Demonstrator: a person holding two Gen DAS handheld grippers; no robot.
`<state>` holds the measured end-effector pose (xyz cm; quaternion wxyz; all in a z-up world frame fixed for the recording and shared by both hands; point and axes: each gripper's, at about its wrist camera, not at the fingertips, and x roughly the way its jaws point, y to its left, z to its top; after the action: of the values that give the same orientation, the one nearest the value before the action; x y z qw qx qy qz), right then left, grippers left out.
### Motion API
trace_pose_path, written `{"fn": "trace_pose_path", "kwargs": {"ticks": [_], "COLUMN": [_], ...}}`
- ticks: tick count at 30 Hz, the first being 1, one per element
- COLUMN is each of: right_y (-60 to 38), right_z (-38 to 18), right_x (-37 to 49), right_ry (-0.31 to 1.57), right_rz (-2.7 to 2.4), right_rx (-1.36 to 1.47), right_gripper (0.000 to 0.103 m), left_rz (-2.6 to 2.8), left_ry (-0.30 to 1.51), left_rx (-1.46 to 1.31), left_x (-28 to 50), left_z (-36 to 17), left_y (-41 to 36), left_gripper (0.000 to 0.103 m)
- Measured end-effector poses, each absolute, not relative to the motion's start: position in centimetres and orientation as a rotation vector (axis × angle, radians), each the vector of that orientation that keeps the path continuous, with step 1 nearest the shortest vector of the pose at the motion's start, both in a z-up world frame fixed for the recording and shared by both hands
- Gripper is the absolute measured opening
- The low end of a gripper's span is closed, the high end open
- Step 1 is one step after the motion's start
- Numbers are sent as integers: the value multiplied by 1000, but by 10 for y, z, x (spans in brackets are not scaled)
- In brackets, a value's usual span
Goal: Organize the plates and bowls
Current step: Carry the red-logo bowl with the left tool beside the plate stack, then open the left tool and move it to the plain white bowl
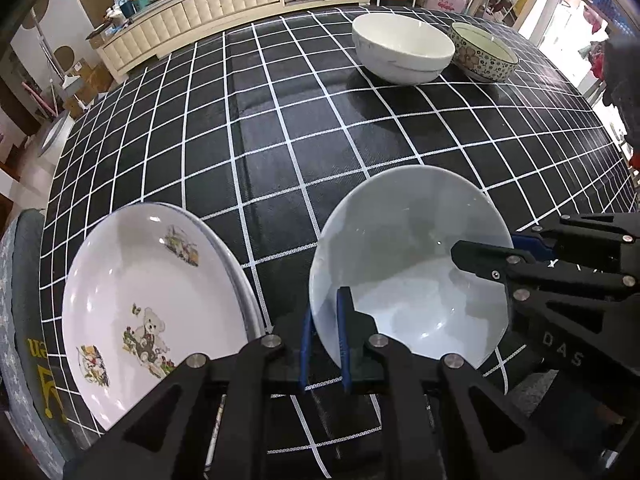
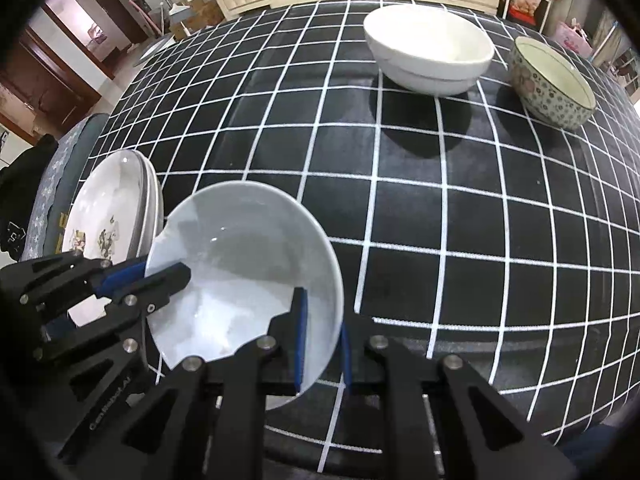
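Gripping a plain white bowl (image 1: pixel 408 264) with both claws at once, near edge of the tabletop (image 1: pixel 280 128). Left claw (image 1: pixel 325 336) pinching the bowl's left rim, one blue pad inside and one outside. Right claw (image 2: pixel 322 344) pinching the opposite rim the same way. Both pressed nearly together on thin porcelain, so not much pad contact there.

Looking like the bowl is tilted and hanging just over the checked cloth, though can't tell for sure whether the base is touching yet.

Sitting just left of it: a stack of 2 or 3 teddy bear plates (image 1: pixel 156 304), right at the near left corner. Far side: a big white bowl (image 1: pixel 402 48) and a flowered bowl (image 1: pixel 482 52) just beside each other, possibly touching in the left wrist view, clearly apart in the right one.

Stuff that could go wrong from here, just guessing:
- Letting go with 1 claw first, leaving the bowl swinging on the other rim and slipping out, glazed surface being slick.
- Pulling the 2 claws apart or twisting them unevenly, popping a rim free.
- Drifting left and clipping the plate stack, which is already close to the tabletop edge.
- Dropping it tilted, so it's rocking or clacking down hard on the cloth.
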<state>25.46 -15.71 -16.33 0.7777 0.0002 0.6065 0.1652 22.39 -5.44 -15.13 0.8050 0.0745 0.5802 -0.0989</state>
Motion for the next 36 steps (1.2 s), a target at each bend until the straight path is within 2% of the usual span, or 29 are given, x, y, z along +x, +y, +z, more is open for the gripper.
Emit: {"fn": "trace_pose_path", "kwargs": {"ticks": [16,21,24,27,32,36], "right_y": [-172,-171,-169,-167,-168,-171], "right_z": [-144,-134,-125,-116,-98,-85], "right_x": [257,254,252,250,250,257], "right_ry": [1276,1259,1243,1221,1171,1140], "right_rz": [303,300,309,319,329,309], "right_rx": [-17,-18,-21,-26,-44,-79], "right_gripper": [18,18,19,33,49,56], "left_rz": [-241,-209,-194,-187,-186,-176], "left_ry": [1206,1170,1153,1131,1083,1038], "left_rx": [130,117,117,116,139,172], "left_x": [228,225,222,218,213,216], "left_z": [-147,-130,-121,-111,-91,-79], "left_y": [-46,-35,-28,-24,-27,-33], "left_gripper": [10,26,31,37,37,46]}}
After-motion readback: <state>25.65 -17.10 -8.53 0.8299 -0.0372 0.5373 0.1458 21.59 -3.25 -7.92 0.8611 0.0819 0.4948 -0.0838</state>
